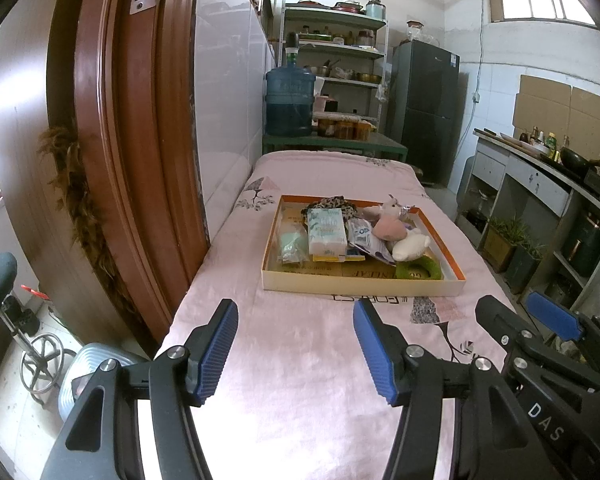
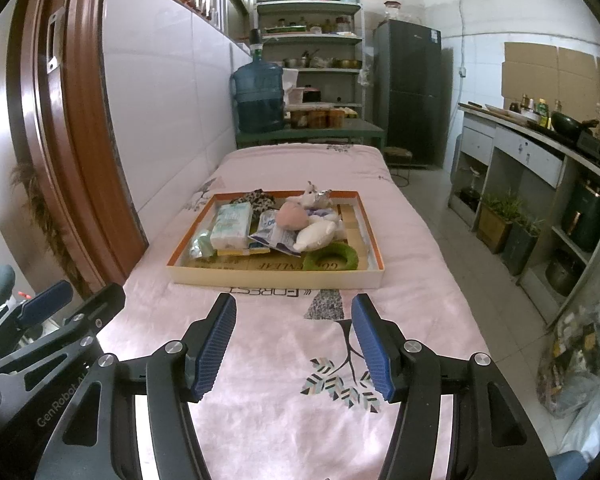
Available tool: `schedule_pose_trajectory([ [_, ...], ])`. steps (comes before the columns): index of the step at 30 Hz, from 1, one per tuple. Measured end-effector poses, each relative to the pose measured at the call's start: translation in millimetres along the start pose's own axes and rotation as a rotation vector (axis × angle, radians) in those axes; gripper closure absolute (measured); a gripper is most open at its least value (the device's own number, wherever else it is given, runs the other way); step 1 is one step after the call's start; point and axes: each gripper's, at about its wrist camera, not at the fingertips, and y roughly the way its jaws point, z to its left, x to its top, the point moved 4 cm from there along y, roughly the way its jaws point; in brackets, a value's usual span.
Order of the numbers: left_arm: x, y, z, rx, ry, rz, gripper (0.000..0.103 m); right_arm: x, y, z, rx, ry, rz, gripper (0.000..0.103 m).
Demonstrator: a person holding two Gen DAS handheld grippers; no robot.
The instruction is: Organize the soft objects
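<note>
Cloth [image 2: 284, 360] bare before tray [image 2: 276, 278] edge

A pale pink sheet [image 2: 260, 360] printed with grey and teal leaves covers the bed. The tray [image 2: 276, 276] has cream walls and an orange rim. Inside lie a green ring [image 2: 331, 258], a pink plush [image 2: 294, 216], a white plush [image 2: 316, 236] and leopard-print cloth [image 2: 254, 197]. Both claws carry blue ribbed pads [image 2: 214, 348].

Both wrist cameras sit low over the near end of the pink-covered table [image 1: 300, 360], facing along it toward the far end. The left view looks from nearer the left edge, and both share the tray [image 2: 276, 276] (mid-table).
</note>
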Motion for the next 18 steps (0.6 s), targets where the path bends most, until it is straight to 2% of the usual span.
schedule_pose_trajectory([
  [18,-2.9,0.5,0.6,0.000,-0.001,-0.003,0.043,-0.5,0.7,1.7,-0.002,-0.006,-0.004,0.041],
])
